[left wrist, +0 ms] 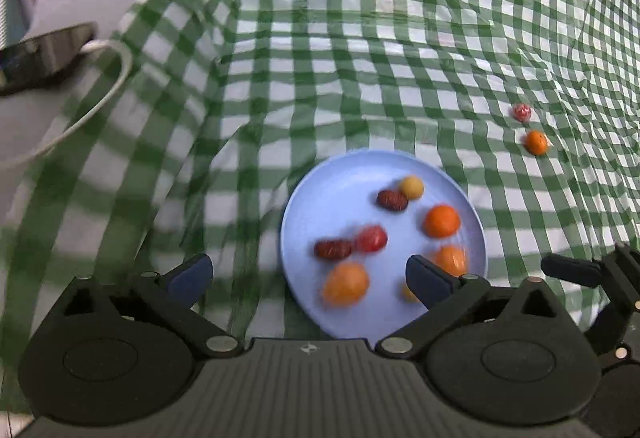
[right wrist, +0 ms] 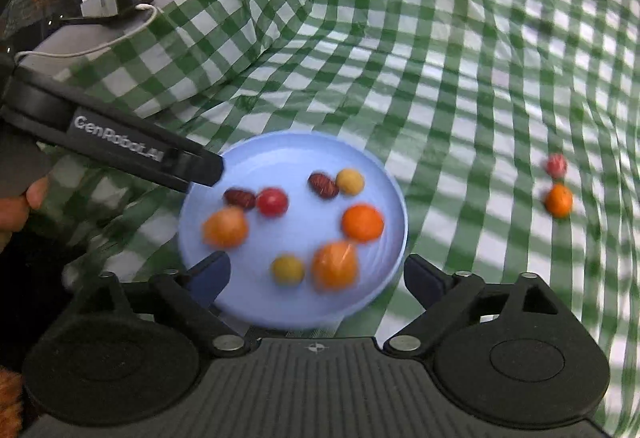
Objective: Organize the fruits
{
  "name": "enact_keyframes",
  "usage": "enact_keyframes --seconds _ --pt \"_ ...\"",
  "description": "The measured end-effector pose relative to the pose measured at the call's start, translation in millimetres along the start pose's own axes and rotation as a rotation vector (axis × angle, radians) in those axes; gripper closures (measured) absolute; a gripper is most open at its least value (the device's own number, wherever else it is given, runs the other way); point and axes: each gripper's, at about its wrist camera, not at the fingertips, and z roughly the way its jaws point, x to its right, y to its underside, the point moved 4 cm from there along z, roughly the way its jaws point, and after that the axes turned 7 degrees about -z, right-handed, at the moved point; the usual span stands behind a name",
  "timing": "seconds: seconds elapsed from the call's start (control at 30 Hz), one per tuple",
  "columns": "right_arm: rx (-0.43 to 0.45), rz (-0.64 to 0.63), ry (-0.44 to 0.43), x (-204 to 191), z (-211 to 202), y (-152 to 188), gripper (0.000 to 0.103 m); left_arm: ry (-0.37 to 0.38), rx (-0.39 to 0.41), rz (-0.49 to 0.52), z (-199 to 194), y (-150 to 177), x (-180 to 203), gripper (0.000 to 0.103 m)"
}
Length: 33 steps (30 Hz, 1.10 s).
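A wrinkled green-checked tablecloth (right wrist: 460,57) is spread over the surface. A white cable (left wrist: 100,93) and dark device (left wrist: 44,53) are seen at the left edge. A blue plate (right wrist: 248,294) with eight small fruits is set below both grippers. An orange fruit (right wrist: 559,200) and a red fruit (right wrist: 556,165) are left on the cloth, well apart from the plate. The left gripper (left wrist: 310,276) and right gripper (right wrist: 316,274) are held spread apart, empty.

Bright even light, soft shadows, motion blur throughout, strong fisheye bending at edges.
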Motion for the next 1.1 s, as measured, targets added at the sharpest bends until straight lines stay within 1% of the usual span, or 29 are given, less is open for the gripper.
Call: enact_keyframes --seconds 0.13,0.3,0.47,0.67,0.87,1.1 --pt "-0.002 0.048 -0.025 -13.7 -25.7 13.4 0.005 -0.023 0.008 -0.03 -30.4 22.3 -5.8 0.0" --pt "0.069 0.008 0.001 -31.0 -55.9 15.3 0.003 -0.055 0.049 -0.047 -63.6 42.7 -7.8 0.0" --pt "0.132 0.007 0.017 -35.8 -82.4 18.6 0.003 -0.086 0.09 -0.05 -88.7 56.5 -6.7 0.0" --pt "0.186 0.005 0.031 -39.4 -107.3 28.7 0.002 -0.093 0.126 -0.036 -111.7 67.4 2.0 0.0" --pt "0.24 0.001 0.047 -43.2 -126.1 31.4 0.001 -0.09 0.164 -0.011 -127.9 73.8 12.3 0.0" --pt "0.258 0.01 0.057 -43.5 -133.0 34.3 0.001 -0.089 0.181 0.003 -134.5 76.6 19.1 0.0"
